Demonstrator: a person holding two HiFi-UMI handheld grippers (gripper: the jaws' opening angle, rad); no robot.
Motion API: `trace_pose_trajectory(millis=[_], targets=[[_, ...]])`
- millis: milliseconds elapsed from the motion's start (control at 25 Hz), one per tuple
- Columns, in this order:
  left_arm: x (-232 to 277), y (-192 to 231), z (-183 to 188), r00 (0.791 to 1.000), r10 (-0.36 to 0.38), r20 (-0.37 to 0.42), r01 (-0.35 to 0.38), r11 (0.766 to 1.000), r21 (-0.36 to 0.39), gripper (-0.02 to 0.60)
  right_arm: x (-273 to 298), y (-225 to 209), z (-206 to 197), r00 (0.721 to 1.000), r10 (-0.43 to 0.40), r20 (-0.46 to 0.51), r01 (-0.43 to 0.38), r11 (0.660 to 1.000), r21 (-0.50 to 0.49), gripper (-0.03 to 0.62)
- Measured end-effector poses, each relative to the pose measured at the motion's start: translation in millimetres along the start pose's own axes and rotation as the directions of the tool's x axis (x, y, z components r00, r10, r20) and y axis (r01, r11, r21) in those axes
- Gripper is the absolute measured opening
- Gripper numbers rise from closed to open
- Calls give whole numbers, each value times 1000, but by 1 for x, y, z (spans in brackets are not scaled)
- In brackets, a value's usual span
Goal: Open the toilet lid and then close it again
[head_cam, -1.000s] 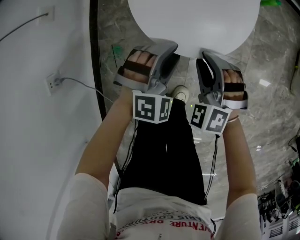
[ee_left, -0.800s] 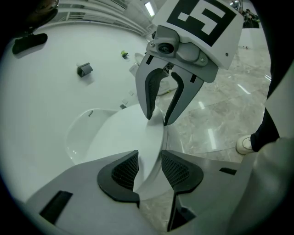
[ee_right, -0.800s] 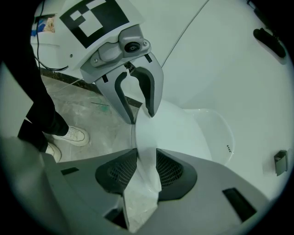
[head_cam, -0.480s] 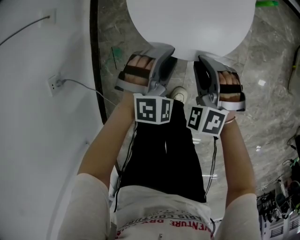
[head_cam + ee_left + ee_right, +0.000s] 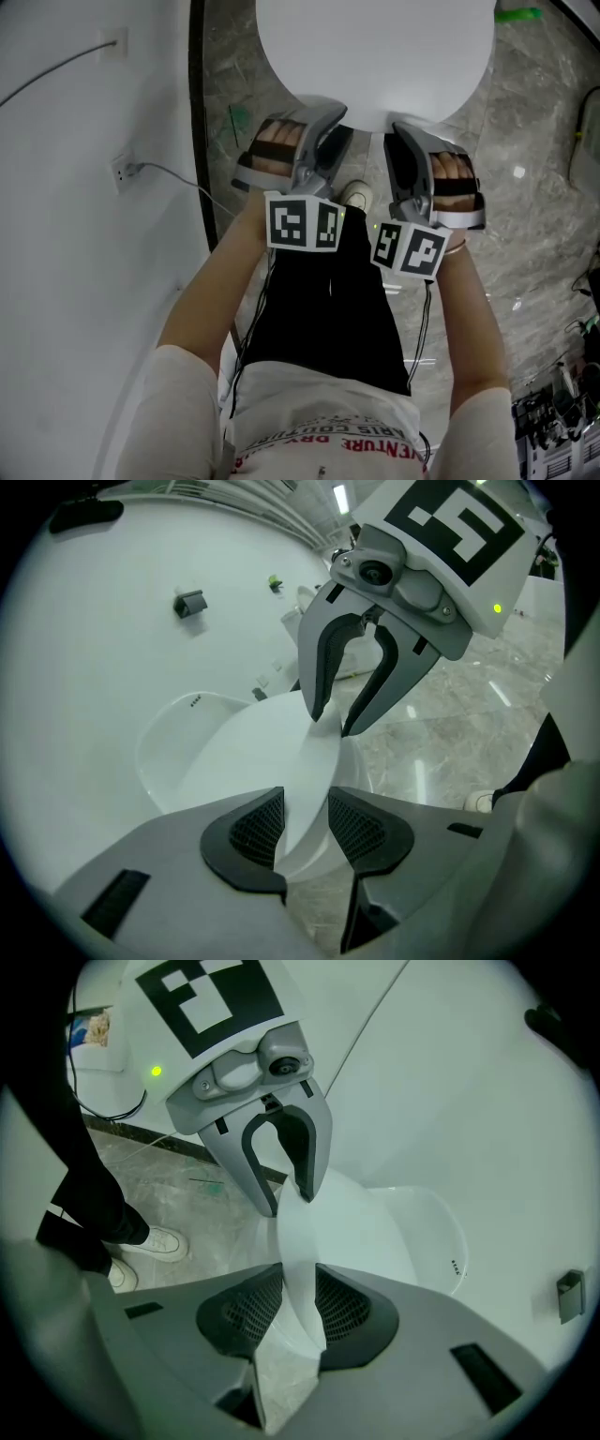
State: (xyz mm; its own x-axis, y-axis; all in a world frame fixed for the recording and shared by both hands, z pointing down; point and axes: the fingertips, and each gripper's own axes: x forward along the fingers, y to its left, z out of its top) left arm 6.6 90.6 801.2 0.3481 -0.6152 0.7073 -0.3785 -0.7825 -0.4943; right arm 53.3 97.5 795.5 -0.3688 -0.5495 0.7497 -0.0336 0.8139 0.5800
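The round white toilet lid fills the top of the head view. My left gripper and right gripper sit side by side at its front edge. In the left gripper view the thin lid runs between my left gripper's pads, and the right gripper pinches the same rim further along. In the right gripper view the lid is pinched between my right gripper's pads, with the left gripper clamped ahead. The bowl shows just under the lid.
A white wall on the left carries a socket with a trailing cable. Grey marble floor surrounds the toilet. The person's white shoe stands just below the lid. Cluttered gear lies at the bottom right.
Both grippers have drawn slightly closer together while staying on the lid's front edge. The lid's outline looks a little narrower in the head view.
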Motion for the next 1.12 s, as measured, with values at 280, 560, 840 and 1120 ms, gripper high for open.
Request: trace_pose_trajectory(millis=[280,560,840,1120], targets=[[-27,28,25,999,28,33,-30,998,58,121,-29,-31,13,997,-71,24,72,995,-75,104],[-54,59,51,996,48,73,-54,995,82,98,-48,-64,27,991,-123,46,128,986,-111,63],[-75,95,75,991,78,108,-89,991,101,83,-70,-105,38,985,-164,49,168,980,-107,52],[-93,149,102,980,128,154,-146,983,109,69,-91,-164,54,985,-173,19,174,984,-32,44]])
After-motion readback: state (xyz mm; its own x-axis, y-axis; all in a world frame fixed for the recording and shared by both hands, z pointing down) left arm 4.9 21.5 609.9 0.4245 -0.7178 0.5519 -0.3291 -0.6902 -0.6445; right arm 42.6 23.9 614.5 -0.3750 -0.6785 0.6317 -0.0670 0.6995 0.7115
